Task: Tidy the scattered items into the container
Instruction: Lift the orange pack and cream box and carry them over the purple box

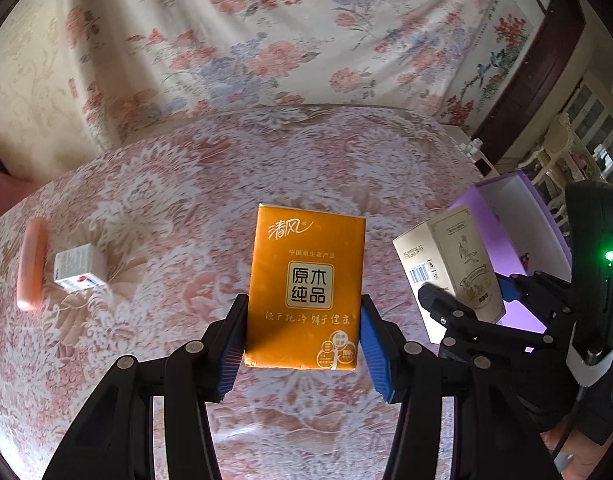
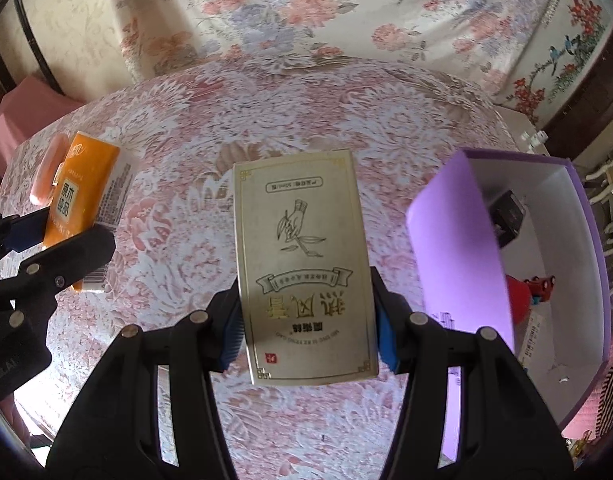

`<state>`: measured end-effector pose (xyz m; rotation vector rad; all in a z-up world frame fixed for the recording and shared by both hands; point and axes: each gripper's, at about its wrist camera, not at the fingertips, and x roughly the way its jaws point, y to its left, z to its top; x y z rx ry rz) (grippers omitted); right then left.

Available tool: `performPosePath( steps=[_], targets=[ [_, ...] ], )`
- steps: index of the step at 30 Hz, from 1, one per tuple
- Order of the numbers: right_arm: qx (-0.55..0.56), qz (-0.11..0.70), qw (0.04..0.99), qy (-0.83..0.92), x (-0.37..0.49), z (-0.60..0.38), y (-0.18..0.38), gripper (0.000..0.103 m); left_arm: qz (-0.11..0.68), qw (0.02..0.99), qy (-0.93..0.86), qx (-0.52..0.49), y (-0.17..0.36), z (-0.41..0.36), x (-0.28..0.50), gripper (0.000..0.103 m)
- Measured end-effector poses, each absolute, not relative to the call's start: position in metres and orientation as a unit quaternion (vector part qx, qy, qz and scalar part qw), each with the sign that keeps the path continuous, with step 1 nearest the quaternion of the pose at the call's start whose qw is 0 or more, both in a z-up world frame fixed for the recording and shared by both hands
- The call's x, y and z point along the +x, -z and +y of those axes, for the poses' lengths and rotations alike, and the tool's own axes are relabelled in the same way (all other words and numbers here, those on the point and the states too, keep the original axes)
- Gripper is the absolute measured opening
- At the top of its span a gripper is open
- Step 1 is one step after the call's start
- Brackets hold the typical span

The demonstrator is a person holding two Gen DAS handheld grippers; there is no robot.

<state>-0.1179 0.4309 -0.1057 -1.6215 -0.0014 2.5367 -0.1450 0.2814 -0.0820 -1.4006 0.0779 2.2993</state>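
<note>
My left gripper (image 1: 302,340) is shut on an orange tissue pack (image 1: 306,284) and holds it above the floral tablecloth; the pack also shows in the right wrist view (image 2: 82,200). My right gripper (image 2: 306,320) is shut on a cream and gold box (image 2: 306,264) held upright; it also shows in the left wrist view (image 1: 450,268). The purple container (image 2: 458,248) with white inside stands at the right (image 1: 506,216), holding a dark block (image 2: 508,216) and red items (image 2: 534,288). A small white box (image 1: 79,268) and a pink bar (image 1: 31,264) lie at the left.
The round table carries a pink and white floral cloth (image 1: 210,184). A flowered sheet (image 1: 286,40) hangs behind it. A bird and flower painting (image 2: 562,56) and a dark wooden frame stand at the right, with white chairs (image 1: 562,148) beyond.
</note>
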Motion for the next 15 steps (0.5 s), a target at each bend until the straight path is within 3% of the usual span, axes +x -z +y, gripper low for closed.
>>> performPosePath(
  steps=[15],
  targets=[
    [-0.517,0.037,0.114,-0.848,-0.089,0.499,0.081,0.056,0.053,0.281,-0.824,-0.489,0.062,0.362,-0.126,0.053]
  ],
)
